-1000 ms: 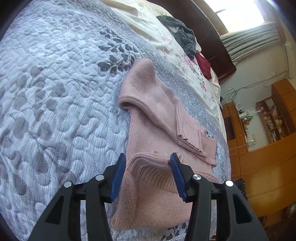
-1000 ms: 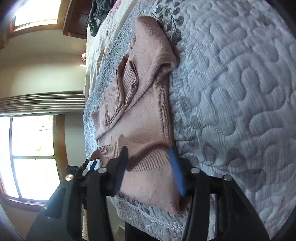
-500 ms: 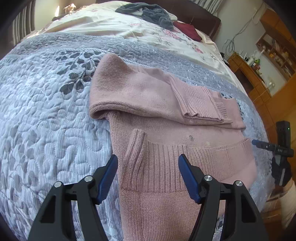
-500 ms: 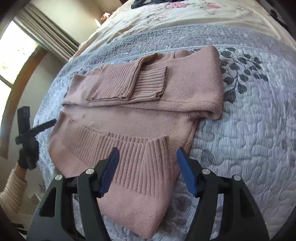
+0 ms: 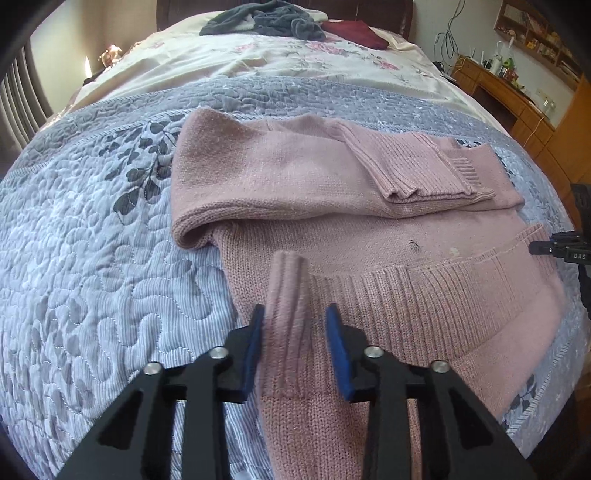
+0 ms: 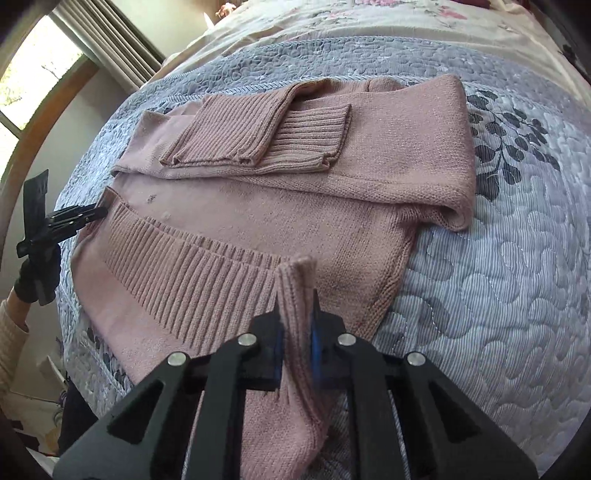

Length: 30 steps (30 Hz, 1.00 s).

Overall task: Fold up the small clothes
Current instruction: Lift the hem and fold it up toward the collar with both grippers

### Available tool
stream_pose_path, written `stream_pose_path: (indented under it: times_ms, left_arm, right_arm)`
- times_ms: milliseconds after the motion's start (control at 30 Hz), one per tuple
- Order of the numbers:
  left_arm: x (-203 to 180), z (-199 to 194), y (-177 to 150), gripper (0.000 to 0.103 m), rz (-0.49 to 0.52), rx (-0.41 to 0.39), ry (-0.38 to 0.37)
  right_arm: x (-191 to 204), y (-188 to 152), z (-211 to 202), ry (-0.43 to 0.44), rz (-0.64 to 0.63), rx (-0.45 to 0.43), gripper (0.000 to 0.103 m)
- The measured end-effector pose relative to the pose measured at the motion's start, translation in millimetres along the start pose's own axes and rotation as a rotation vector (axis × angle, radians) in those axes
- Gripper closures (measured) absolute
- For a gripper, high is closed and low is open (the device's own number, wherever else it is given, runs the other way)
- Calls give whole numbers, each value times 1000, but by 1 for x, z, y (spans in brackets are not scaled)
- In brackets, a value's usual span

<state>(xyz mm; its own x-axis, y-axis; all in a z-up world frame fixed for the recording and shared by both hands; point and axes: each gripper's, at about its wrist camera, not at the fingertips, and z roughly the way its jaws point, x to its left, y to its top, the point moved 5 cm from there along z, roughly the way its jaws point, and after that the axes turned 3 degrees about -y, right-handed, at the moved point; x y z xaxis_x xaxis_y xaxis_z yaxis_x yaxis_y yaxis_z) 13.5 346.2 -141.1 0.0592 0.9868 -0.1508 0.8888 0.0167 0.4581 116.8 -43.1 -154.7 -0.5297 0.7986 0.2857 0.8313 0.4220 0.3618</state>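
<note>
Sweater: a pink knitted sweater (image 5: pixel 295 184) lies on the bed's grey-blue quilt (image 5: pixel 92 258), partly folded, with both sleeves laid across its upper part and the ribbed hem (image 5: pixel 424 302) turned up toward the cameras.

Left gripper (image 5: pixel 295 343): its blue-padded fingers (image 5: pixel 338 350) stand either side of a raised fold of the ribbed hem at the sweater's left corner. The left pad lies against the knit; a small gap shows at the right pad, so the fingers are narrowed around the fold but not clearly pressed tight on it.

Right gripper (image 6: pixel 295 332): the fingers (image 6: pixel 275 350) are drawn close together and pinch a raised fold of the hem at the sweater's right corner, the knit squeezed upright between the pads.

Left wrist view only: grey clothes (image 5: pixel 266 22) and a dark red garment (image 5: pixel 354 31) at the far end of the bed, a floral sheet (image 5: pixel 295 62) beyond the quilt, a wooden desk (image 5: pixel 517 96) with small items at right, and the tip of the right gripper at the right edge.

Right wrist view only: a window with curtains (image 6: pixel 107 44) at upper left, and the left gripper (image 6: pixel 74 216) seen from outside, held by a dark-gloved hand (image 6: pixel 37 277) with a cream sleeve (image 6: pixel 11 354) at the sweater's far hem corner.

Both views: leaf print on the quilt beside the sweater's folded shoulder.
</note>
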Motion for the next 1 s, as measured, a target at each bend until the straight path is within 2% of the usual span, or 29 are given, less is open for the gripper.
stream_pose_path:
  times_ms: [67, 200, 333, 400, 467, 533, 633, 700, 733, 767, 833, 867, 1000]
  left_arm:
    - [-2, -6, 0, 92, -7, -14, -18]
    - [-12, -20, -6, 93, 9, -46, -21]
    - [-26, -22, -14, 93, 36, -35, -40]
    - [-29, -12, -14, 88, 52, -8, -10]
    - [-26, 1, -11, 74, 52, 13, 30]
    - [-20, 12, -6, 65, 30, 22, 44]
    - [-15, 22, 0, 63, 3, 21, 17]
    - [-15, 26, 2, 64, -4, 26, -3]
    - [-15, 26, 3, 69, -8, 27, -18]
    - [-16, 26, 2, 79, -14, 29, -42]
    - [-18, 22, 2, 86, -10, 20, -40]
    - [-19, 18, 1, 92, -2, 10, -30]
    - [-18, -12, -4, 93, -48, -55, -64]
  right_arm:
    - [3, -4, -9, 15, 1, -13, 93]
    - [10, -14, -28, 52, 7, -47, 93]
    - [16, -22, -41, 86, 20, -68, 94]
    - [17, -24, -41, 86, 21, -65, 93]
    - [14, -21, -34, 58, 22, -51, 93]
    - [8, -17, -25, 61, 48, -38, 93]
    - [-1, -10, -11, 49, 70, -25, 90]
    - [-6, -8, -1, 52, 85, -4, 89]
    - [-8, -8, 4, 49, 94, 9, 85]
    - [-9, -8, 8, 55, 97, 16, 84]
    - [-8, -9, 11, 62, 96, 18, 84]
    - [-8, -10, 10, 63, 97, 16, 90]
    - [-7, -14, -9, 91, 129, -29, 94]
